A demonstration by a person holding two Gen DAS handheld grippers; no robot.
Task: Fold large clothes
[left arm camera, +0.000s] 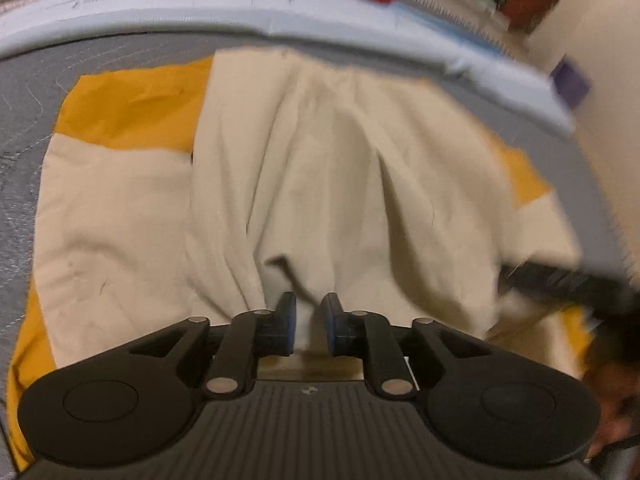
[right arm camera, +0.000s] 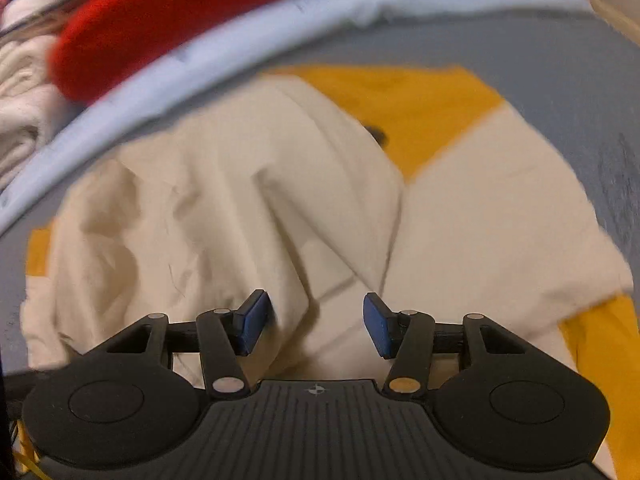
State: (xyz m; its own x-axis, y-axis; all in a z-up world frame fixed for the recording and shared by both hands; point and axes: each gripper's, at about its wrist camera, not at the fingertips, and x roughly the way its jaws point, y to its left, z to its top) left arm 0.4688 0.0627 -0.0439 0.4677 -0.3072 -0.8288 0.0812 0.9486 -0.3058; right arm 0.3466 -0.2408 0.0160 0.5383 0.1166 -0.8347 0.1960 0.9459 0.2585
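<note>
A large cream and mustard-yellow garment (left arm camera: pixel 340 160) lies spread and rumpled on a grey padded surface (left arm camera: pixel 24 120). My left gripper (left arm camera: pixel 309 320) sits at its near edge. The blue pads stand close together with a gathered bunch of cream cloth pinched between them, and creases fan out from that grip. In the right wrist view the same garment (right arm camera: pixel 224 200) fills the middle. My right gripper (right arm camera: pixel 316 320) is open just above it, with a raised ridge of cream cloth lying between the wide-apart fingers, which do not press on it.
A light blue border (left arm camera: pixel 160 20) runs along the far side of the grey surface. Beyond it lie a red cloth item (right arm camera: pixel 160 12) and pale bedding (right arm camera: pixel 20 100). A dark blurred shape (left arm camera: pixel 560 280) crosses the right of the left wrist view.
</note>
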